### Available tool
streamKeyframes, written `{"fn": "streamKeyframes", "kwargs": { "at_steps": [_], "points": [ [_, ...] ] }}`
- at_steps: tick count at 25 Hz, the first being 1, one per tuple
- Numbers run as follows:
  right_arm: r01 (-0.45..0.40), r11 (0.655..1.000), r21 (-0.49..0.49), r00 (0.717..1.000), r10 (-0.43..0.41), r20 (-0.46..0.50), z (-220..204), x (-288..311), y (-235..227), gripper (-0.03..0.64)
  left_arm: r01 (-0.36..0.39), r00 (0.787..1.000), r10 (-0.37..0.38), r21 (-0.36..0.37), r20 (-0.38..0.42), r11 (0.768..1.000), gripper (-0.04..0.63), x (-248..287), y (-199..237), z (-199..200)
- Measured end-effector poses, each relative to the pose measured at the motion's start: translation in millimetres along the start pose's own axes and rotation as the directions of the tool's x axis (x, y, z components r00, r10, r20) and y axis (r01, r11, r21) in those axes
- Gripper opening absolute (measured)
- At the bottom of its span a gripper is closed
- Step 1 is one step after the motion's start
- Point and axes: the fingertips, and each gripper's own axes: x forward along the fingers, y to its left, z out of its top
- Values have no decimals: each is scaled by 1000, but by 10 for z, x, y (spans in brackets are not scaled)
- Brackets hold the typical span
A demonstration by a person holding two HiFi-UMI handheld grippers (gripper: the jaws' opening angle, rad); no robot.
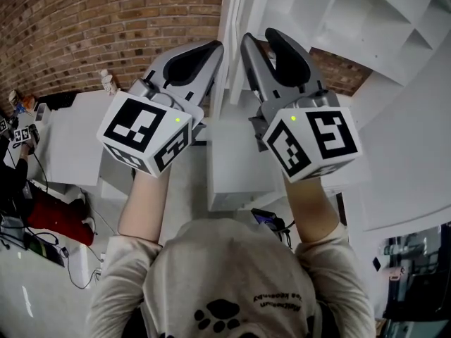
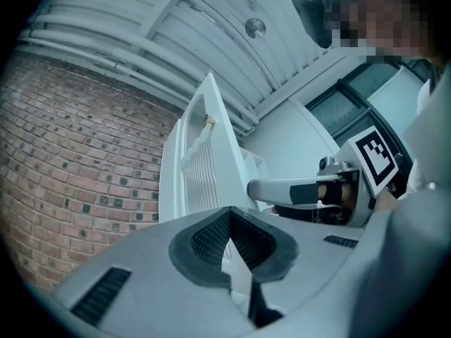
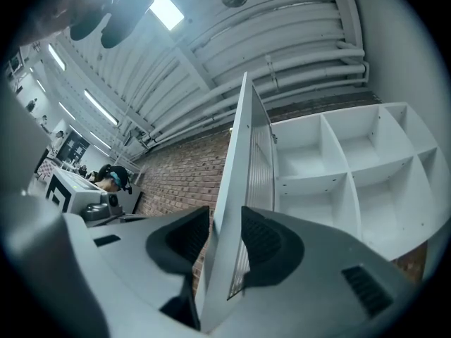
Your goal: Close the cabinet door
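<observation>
The white cabinet door stands open, edge-on towards me, beside the cabinet's open white shelves. My right gripper is raised at the door's edge and is open. In the right gripper view the door's thin edge runs between the two dark pads of the right gripper, and a gap shows beside it. My left gripper is held just left of the door, with its jaws shut and nothing in them. In the left gripper view the left gripper's pads meet at their tips, the door rises ahead, and one finger of my right gripper shows at the right.
A brick wall runs behind the door on the left. White tables and a white block stand below my hands. A person in red sits at the far left, among cables on the floor.
</observation>
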Motion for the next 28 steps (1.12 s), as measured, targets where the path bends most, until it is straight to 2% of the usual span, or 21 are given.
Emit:
{"fn": "streamKeyframes", "kwargs": {
  "at_steps": [9, 16, 21, 28],
  "points": [
    [28, 1000, -6, 999, -28, -21, 7, 153, -9, 153, 7, 1000, -7, 27, 20, 1000, 8, 59, 55, 173],
    [61, 998, -34, 997, -62, -37, -10, 321, -11, 156, 18, 1000, -19, 23, 17, 1000, 8, 93, 117, 136],
    [63, 997, 55, 996, -59, -62, -84, 336, -24, 157, 38, 999, -38, 12, 23, 999, 8, 92, 97, 114],
    [60, 998, 36, 995, -57, -80, -92, 257, -83, 143, 80, 996, -80, -2, 30, 997, 8, 151, -30, 72]
  ]
}}
